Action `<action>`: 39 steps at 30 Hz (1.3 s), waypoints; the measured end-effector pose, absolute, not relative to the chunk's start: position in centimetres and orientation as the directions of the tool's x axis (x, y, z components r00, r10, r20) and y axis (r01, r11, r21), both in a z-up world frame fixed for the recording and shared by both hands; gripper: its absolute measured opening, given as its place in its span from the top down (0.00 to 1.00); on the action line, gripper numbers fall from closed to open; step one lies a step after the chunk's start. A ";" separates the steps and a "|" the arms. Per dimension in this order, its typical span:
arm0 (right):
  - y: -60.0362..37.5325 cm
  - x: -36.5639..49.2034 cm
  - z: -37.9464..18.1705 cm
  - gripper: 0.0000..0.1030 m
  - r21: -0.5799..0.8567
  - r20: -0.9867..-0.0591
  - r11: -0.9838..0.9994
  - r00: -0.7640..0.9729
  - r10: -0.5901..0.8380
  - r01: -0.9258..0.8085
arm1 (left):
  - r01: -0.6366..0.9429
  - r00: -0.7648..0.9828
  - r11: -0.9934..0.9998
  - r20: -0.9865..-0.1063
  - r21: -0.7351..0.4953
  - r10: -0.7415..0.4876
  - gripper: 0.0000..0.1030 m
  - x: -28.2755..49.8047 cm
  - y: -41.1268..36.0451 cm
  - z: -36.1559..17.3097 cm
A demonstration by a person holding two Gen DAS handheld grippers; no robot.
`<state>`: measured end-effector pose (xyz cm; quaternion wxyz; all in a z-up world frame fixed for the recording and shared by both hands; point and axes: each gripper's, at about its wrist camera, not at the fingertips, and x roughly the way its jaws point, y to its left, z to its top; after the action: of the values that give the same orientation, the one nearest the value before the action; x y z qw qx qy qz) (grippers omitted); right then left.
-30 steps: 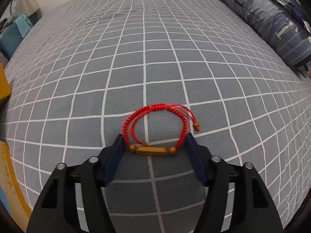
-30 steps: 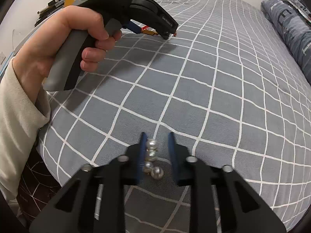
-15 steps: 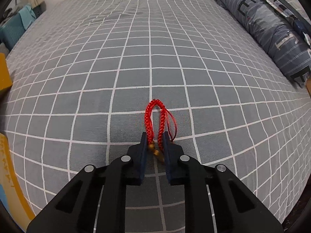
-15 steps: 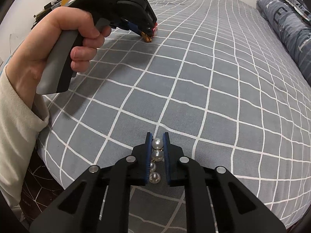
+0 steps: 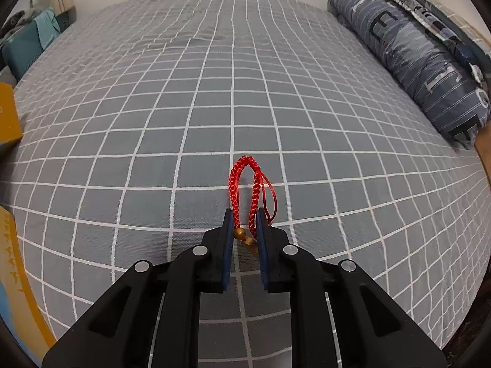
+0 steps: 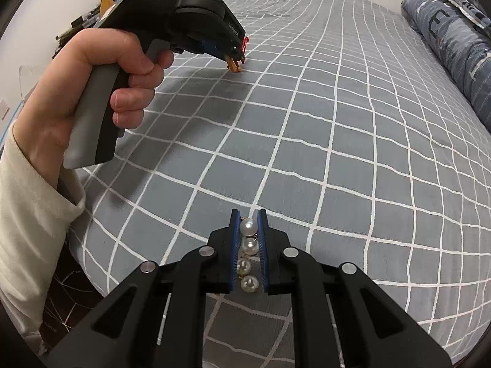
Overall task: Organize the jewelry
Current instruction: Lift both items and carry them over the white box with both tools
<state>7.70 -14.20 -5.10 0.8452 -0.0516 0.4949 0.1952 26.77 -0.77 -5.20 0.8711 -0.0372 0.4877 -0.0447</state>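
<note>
Red braided bracelet pinched in left tool – blue pads closed on both cord strands, squeezed into a narrow upright loop, gold bead and gold bar end hanging between the pads. Loop sticks out past the tips over the grey checked bed; whether it touches the sheet, can't tell. Pearl string clamped in right tool – closed on it, four pearls in a line between the pads, top one level with the tips. Right tool near the bed's front edge, left tool well apart further up the bed, pointing down at the sheet, bracelet's gold end poking out below its tips. Left hand wrapped round the grey grip, cream sleeve at the wrist. Blue patterned pillow along the bed's right side.
</note>
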 end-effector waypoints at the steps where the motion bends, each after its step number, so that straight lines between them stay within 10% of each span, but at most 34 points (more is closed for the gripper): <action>1: -14.3 7.7 -5.0 0.90 0.107 -0.855 0.919 0.436 0.280 -0.380 | 0.041 0.525 0.993 -0.843 -0.108 -0.114 0.87 26.6 -0.8 -5.0; 39: -10.7 10.5 0.5 0.90 0.089 -0.691 0.963 0.681 0.244 -0.254 | 0.010 0.754 1.000 -0.657 0.001 -0.007 0.86 14.5 2.9 4.6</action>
<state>10.45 -10.68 0.48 0.9167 -0.0070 0.3757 0.1359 14.45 2.95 4.62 0.9364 0.0020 0.3510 -0.0046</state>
